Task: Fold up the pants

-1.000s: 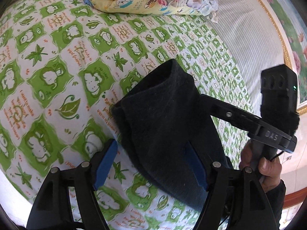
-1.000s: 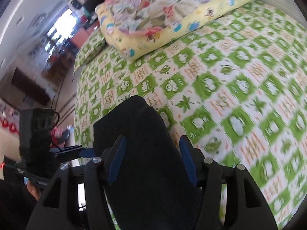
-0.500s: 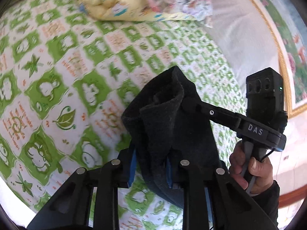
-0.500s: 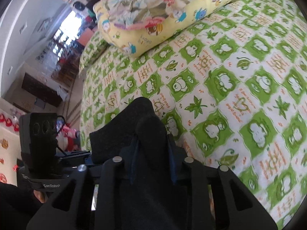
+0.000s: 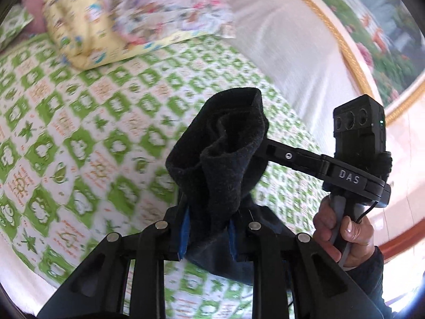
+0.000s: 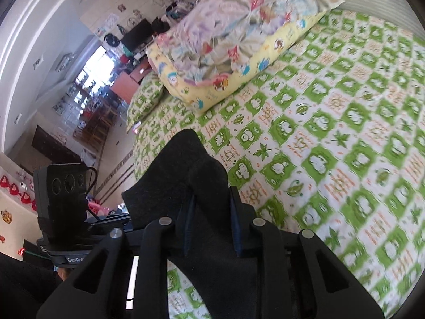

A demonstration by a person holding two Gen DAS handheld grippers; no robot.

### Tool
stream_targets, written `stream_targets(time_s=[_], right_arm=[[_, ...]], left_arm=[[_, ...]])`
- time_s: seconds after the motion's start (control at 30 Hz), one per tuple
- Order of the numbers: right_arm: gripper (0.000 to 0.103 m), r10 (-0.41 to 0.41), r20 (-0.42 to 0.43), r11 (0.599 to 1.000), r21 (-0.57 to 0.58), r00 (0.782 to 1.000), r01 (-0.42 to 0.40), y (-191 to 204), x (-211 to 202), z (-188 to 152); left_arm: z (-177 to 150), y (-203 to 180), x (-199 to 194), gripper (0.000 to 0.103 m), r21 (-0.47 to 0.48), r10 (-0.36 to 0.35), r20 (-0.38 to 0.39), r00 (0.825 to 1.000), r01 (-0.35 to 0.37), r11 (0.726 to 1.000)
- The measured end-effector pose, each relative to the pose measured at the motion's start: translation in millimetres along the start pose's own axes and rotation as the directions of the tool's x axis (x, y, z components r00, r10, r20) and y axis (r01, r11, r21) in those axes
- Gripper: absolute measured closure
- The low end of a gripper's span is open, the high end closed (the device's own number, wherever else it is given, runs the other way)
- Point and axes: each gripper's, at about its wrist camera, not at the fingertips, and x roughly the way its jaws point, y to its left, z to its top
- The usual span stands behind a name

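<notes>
Now both the left hand-held gripper [image 5: 206, 232] and the right hand-held gripper [image 6: 212, 224] are clamped on the black pants [image 5: 225, 159], raised above the bed [image 6: 332, 133]; next, probably carry that edge toward twelve o'clock.

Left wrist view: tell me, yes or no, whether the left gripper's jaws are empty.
No: the left gripper has its blue pads pressed onto a bunched fold of the black pants, above the green patterned bedsheet.

Bare bedspread [image 6: 332, 122] ahead, quilt pile [image 6: 239, 34] beyond
</notes>
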Motion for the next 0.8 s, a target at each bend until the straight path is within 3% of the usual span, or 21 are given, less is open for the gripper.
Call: stream_targets(time_s=[0.43, 0.8], right_arm=[[0.079, -0.069, 0.178, 0.992, 0.112, 0.982, 0.05, -11, -109, -68], [0.084, -0.148, 0.32, 0.968, 0.241, 0.936, 0.071, -34, -189, -150]], left_arm=[[-40, -112, 9, 0.081, 0.228, -0.123, -0.082, 0.989, 0.139, 0.964], [-95, -195, 33, 0.08, 0.361, -0.173, -0.219, 0.96, 0.245, 0.9]])
